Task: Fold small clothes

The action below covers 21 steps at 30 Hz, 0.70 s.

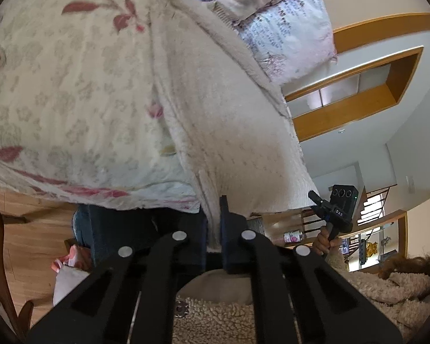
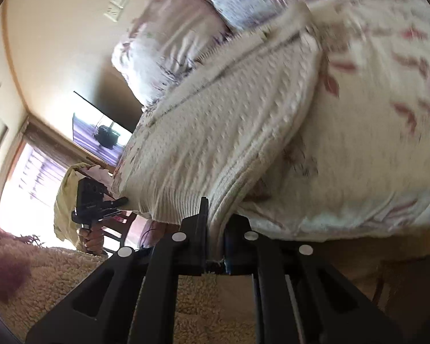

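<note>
I am watching the left hand-held gripper (image 1: 215,223) pinching the near hem of a cream knitted sweater (image 1: 229,120); its two dark pads are standing close together with the fabric squeezed between them. The sweater is lying spread on a bed covered by a floral quilt (image 1: 71,91), and its lower edge is hanging just past the bed's near side, where both tools are meeting it. Two patterned pillows (image 1: 289,34) are lying at the far end, beyond the garment's collar.

Through the right wrist view, I am seeing the right hand-held gripper (image 2: 215,229) clamped on the sweater's (image 2: 215,132) ribbed side edge, the knit bunching into a thin fold between the fingers. This view is coming through somewhat blurred. To its left, the other tool (image 2: 100,203) is showing at the opposite hem corner, a hand (image 2: 90,238) wrapped around its handle.

In the left wrist view, the right tool (image 1: 329,209) is appearing at the right, its tip touching the hem corner. A fleecy cream jacket (image 1: 215,318) is filling the bottom of that view, worn by the person holding the rig, and a wooden floor (image 1: 28,243) is showing below the bed.
</note>
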Each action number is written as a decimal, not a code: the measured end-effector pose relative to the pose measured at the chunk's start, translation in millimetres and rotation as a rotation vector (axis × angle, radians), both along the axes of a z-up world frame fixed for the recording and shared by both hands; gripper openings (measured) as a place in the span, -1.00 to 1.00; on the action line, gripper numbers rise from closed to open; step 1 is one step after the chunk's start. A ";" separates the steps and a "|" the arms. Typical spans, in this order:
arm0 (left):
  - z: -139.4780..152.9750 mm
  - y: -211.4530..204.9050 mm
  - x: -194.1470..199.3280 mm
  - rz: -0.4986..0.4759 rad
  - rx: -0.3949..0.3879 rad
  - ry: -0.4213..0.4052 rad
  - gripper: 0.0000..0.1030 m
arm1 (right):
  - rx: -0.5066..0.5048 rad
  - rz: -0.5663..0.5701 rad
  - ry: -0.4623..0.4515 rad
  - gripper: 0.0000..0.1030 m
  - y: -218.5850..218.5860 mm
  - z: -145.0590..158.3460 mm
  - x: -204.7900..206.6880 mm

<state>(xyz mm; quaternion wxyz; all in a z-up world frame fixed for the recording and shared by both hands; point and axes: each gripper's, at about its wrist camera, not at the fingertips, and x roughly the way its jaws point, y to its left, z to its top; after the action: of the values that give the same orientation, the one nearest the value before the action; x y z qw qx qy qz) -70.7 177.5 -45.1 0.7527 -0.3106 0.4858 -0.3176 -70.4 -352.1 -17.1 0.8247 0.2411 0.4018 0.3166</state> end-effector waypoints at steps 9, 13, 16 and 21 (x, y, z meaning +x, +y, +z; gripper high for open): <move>39.5 7.1 13.3 0.057 0.002 -0.112 -0.88 | -0.071 -0.137 -0.187 -0.85 -2.9 34.8 -1.9; 56.7 7.8 33.0 0.134 0.064 -0.160 -0.88 | -0.145 -0.280 -0.266 -0.85 -5.3 48.5 4.6; 67.9 5.8 47.9 0.194 0.120 -0.199 -0.88 | -0.234 -0.351 -0.328 -0.85 2.2 58.7 9.2; 91.2 1.0 66.9 0.271 0.207 -0.283 -0.88 | -0.319 -0.398 -0.414 -0.85 15.0 68.6 17.2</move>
<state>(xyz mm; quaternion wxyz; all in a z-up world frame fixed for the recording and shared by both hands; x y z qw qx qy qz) -3.8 178.4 46.1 0.8771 -0.2465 0.3590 -0.2024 -53.2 -337.1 51.5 0.9619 0.1134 0.2153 0.1247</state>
